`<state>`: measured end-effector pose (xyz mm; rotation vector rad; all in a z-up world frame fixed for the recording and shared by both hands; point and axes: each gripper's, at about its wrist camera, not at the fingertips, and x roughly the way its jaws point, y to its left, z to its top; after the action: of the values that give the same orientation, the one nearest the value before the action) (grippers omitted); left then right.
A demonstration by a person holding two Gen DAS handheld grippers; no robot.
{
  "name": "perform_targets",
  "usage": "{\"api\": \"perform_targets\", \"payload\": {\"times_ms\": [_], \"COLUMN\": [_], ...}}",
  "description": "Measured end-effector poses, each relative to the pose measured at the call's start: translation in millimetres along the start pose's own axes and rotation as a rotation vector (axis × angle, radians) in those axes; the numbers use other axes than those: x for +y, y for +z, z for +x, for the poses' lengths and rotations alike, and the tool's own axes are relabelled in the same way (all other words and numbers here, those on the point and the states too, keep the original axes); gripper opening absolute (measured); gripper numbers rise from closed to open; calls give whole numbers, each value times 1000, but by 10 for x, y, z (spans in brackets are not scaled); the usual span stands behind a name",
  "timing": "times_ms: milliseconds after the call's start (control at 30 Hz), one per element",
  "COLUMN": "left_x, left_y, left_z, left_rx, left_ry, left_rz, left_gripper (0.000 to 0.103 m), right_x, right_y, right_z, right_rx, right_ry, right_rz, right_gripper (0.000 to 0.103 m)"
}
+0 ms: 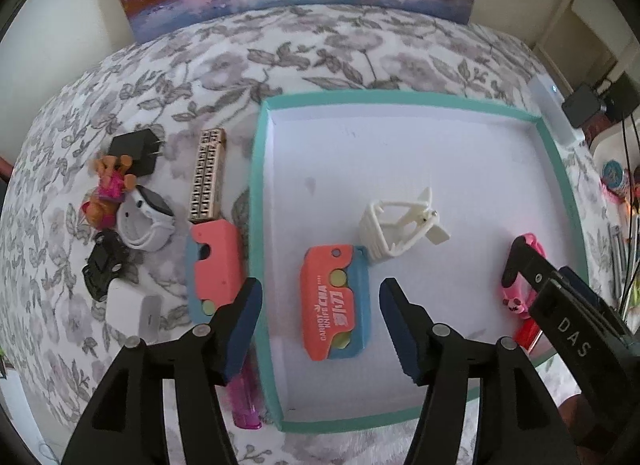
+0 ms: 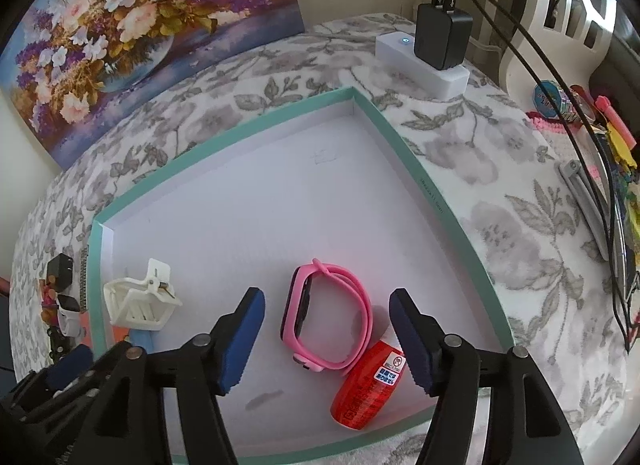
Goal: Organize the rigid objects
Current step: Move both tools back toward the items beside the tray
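**Left claw is closest to the stuff outside the tray**

Left claw (image 1: 320, 321) is open and empty over the orange carrot knife (image 1: 334, 301) in the teal tray (image 1: 256, 185). The second knife (image 1: 216, 269) lies just left of the rim, long axis pointing away. Right claw (image 2: 326, 339), open too, hangs over the pink watch (image 2: 324, 317)

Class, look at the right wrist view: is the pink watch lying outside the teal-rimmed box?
No: the pink watch lies on the white floor inside the teal-rimmed box, beside the red bottle.

We see a flower painting (image 2: 132, 37) leaning behind the floral cloth (image 2: 480, 169), and a black charger (image 2: 442, 37) on a white power strip (image 2: 424, 65)
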<state>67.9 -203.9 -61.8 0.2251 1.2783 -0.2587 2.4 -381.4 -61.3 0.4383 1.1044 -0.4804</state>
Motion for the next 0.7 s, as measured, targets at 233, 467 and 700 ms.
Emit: {"api": "perform_targets", "payload": {"times_ms": [233,467,700], "left_x": [211,450,635], "left_y": [31,47,40], "left_z": [-116,-66,-1], "left_rx": [-37,-25,-7], "left_ry": [23,71,110], "left_rz": [-68,-145,-205], "left_gripper": [76,93,93], "right_x": [1,45,93], "right_y": [-3,-13,-20], "right_z": [2,-4,9], "right_rx": [1,-11,-8], "right_ry": [0,13,9], "right_rz": [-7,-25,-45], "right_gripper": [79,103,103]}}
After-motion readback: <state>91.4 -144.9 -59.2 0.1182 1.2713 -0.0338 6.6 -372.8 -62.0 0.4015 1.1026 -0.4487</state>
